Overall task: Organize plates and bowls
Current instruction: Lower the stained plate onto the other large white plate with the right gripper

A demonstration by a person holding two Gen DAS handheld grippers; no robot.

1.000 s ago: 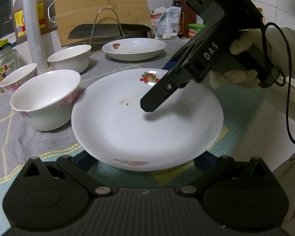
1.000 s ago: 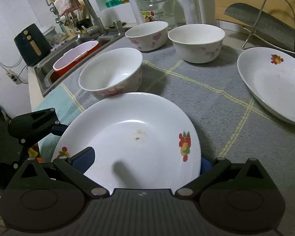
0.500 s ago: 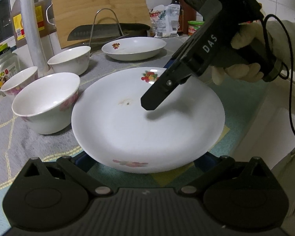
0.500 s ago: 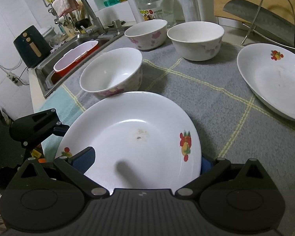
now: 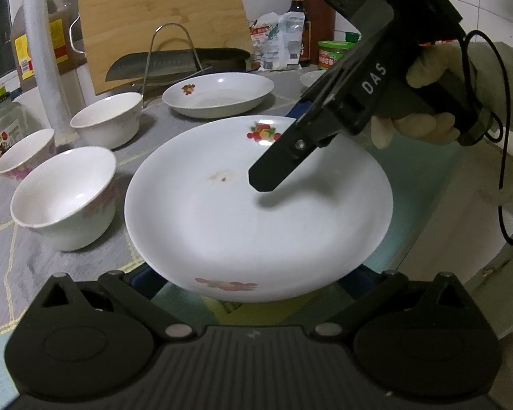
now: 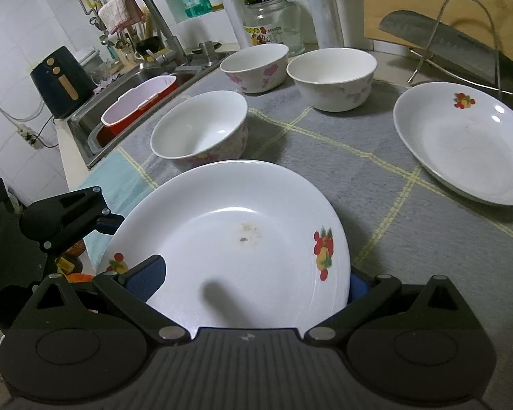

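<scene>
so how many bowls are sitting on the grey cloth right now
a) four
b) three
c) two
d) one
b) three: the right wrist view shows one bowl just behind the held plate, plus two more side by side further back near the glass jar.

Indoor light, moderate, cool white, from overhead. Plate (image 5: 256, 225) carries a small glare spot near its far rim and a soft shadow just under the right hand-held gripper (image 5: 261, 184). In the right wrist view the same plate (image 6: 229, 239) shows a blurred dark shadow streak at its near edge; second plate (image 6: 461, 143) has two small highlights. Strong fisheye bending at frame edges, black corners. Centre sharp; far background slightly soft. Wall tiles at left are bright.
</scene>
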